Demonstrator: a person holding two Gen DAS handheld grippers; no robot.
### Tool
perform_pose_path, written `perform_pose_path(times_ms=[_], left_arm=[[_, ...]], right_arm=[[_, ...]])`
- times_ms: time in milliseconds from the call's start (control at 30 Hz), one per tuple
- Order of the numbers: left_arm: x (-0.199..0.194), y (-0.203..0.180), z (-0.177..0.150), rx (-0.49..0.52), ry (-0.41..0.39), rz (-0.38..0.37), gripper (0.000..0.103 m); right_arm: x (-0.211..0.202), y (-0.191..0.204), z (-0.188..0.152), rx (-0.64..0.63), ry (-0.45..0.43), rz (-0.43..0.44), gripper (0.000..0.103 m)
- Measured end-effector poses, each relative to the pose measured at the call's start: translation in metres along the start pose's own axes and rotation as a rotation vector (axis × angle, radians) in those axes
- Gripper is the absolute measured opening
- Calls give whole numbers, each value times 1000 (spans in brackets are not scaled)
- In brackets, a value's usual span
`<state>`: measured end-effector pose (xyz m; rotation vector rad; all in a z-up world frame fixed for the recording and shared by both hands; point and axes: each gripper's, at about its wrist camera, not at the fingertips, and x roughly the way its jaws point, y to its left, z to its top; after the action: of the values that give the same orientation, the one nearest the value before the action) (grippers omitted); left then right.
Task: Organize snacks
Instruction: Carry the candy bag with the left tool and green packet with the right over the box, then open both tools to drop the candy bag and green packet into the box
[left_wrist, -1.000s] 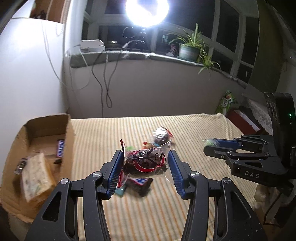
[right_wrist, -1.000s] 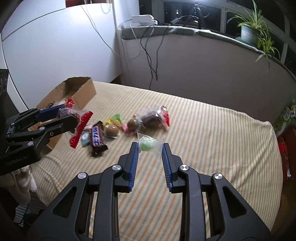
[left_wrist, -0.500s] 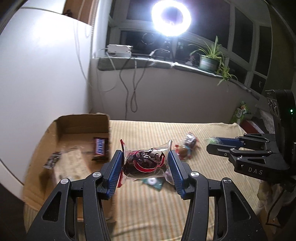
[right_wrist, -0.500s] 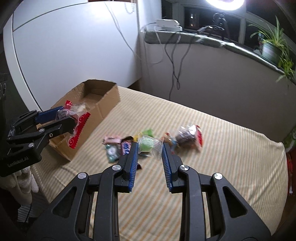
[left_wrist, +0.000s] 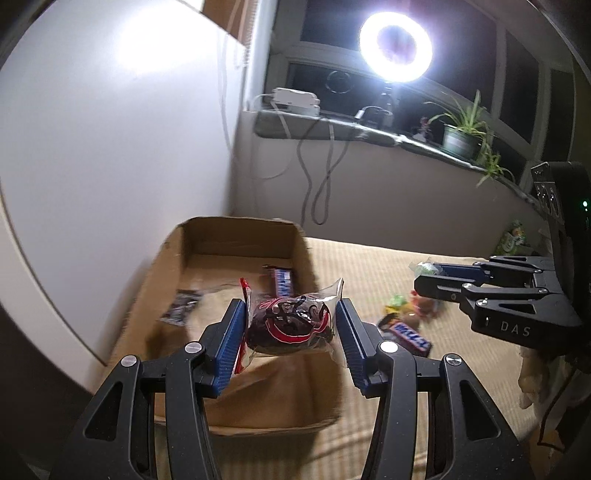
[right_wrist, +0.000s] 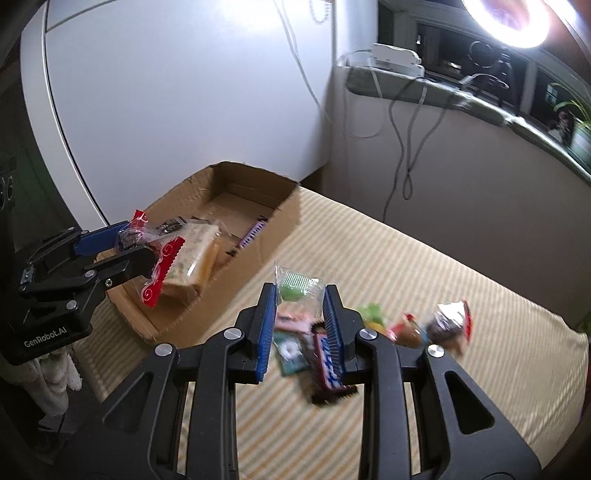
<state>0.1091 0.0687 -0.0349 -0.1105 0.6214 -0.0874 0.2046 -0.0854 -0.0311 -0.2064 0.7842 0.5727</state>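
Since the earlier frames, the chocolate cake packet (left_wrist: 288, 325) has been carried over the cardboard box (left_wrist: 299, 254), where it is pinched by the left gripper (left_wrist: 290, 332) above the box's near end. A blue candy bar (left_wrist: 282, 282) is seen inside at 12 o'clock from the packet. The green candy (right_wrist: 295, 286) is clamped by the right gripper (right_wrist: 299, 325), held above the loose snacks (right_wrist: 406, 330) on the striped surface (right_wrist: 461, 277), at 3 o'clock from the box.
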Motion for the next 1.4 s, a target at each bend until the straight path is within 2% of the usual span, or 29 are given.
perform_pose_path(times_ms=[433, 767, 1100, 1233, 1300, 1367, 1400], left_arm=[[4, 41, -5, -46, 22, 74, 49], [9, 53, -6, -54, 37, 95, 49], [8, 52, -5, -49, 38, 103, 52], [8, 54, -5, -51, 37, 111, 54], [6, 54, -6, -51, 34, 115, 54], [5, 53, -5, -43, 32, 119, 55], [5, 53, -5, -41, 30, 119, 62]], right_arm=[[49, 40, 35, -63, 26, 54, 27], [73, 60, 42, -98, 54, 76, 27], [79, 69, 45, -114, 60, 91, 27], [78, 71, 45, -119, 57, 86, 34], [77, 70, 45, -120, 51, 82, 44], [75, 70, 45, -120, 40, 75, 61], [73, 69, 45, -118, 34, 70, 65]])
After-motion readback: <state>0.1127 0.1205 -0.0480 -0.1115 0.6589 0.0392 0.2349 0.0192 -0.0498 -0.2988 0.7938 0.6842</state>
